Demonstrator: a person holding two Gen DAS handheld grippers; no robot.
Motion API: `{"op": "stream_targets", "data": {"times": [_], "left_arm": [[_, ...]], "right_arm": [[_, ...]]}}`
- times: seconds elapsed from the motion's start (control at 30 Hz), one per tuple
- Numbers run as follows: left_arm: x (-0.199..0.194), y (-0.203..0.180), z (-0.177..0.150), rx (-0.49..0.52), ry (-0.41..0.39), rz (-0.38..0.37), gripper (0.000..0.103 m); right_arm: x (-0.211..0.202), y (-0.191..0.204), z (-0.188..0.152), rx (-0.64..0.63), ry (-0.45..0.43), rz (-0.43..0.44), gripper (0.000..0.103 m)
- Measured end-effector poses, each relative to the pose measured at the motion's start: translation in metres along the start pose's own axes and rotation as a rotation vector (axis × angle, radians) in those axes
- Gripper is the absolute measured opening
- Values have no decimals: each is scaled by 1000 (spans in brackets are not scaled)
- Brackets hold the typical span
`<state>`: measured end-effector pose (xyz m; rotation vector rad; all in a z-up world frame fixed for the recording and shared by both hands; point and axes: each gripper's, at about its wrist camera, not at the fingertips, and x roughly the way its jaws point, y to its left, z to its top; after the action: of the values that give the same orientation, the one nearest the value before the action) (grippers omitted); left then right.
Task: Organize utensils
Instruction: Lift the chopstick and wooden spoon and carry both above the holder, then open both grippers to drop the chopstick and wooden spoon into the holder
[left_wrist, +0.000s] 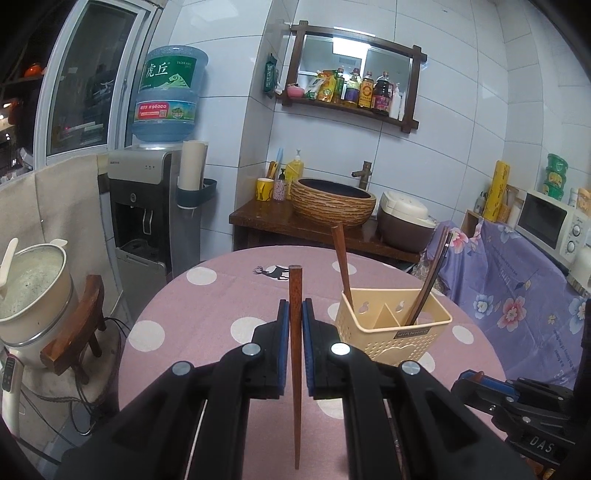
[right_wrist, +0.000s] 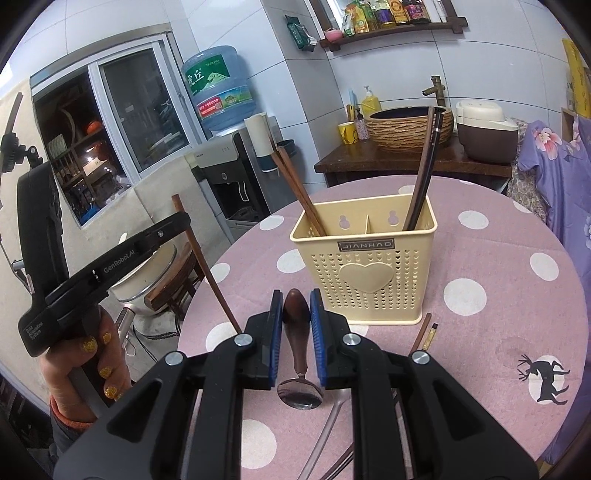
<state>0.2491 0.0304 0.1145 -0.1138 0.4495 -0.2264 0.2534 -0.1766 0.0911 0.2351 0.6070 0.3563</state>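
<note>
A cream perforated utensil holder (left_wrist: 393, 328) (right_wrist: 364, 260) stands on the pink dotted table (left_wrist: 207, 314) (right_wrist: 491, 266). Its left compartment holds brown chopsticks (right_wrist: 299, 192), its right one dark utensils (right_wrist: 424, 170). My left gripper (left_wrist: 295, 314) is shut on a reddish wooden chopstick (left_wrist: 295, 369), held upright left of the holder; it also shows in the right wrist view (right_wrist: 207, 266). My right gripper (right_wrist: 296, 306) is shut on the dark wooden handle of a metal spoon (right_wrist: 297, 362), bowl toward the camera, just in front of the holder.
Loose utensils (right_wrist: 424, 332) lie on the table right of my right gripper, and more lie under it (right_wrist: 325, 435). A water dispenser (left_wrist: 147, 206), a rice pot (left_wrist: 33, 291) on a stool and a sink counter (left_wrist: 325, 221) stand beyond the table.
</note>
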Motion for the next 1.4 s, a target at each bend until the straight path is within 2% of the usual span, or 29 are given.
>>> {"op": "stream_targets", "data": {"times": [0.2, 0.4, 0.57, 0.73, 0.9, 1.03, 1.2, 1.4], "left_arm": [[-10, -7, 19, 22, -40, -11, 8], [-25, -23, 70, 46, -105, -55, 8], [-35, -44, 120, 43, -184, -83, 8], [-20, -65, 142, 30, -216, -80, 8], [14, -79, 130, 20, -209, -59, 8], [37, -82, 108, 12, -184, -48, 8], [57, -80, 80, 6, -128, -51, 8], [71, -75, 57, 7, -75, -47, 8]], "right_arm": [[-8, -3, 21, 1, -16, 9, 16], [-25, -2, 69, -10, -67, 4, 16], [-47, 0, 120, -34, -170, -59, 16], [-44, -7, 156, -43, -233, -165, 16], [-20, -21, 157, -45, -240, -228, 16], [5, -35, 141, -43, -201, -256, 16], [30, -49, 120, -21, -143, -256, 16], [41, -59, 101, -5, -114, -261, 16]]}}
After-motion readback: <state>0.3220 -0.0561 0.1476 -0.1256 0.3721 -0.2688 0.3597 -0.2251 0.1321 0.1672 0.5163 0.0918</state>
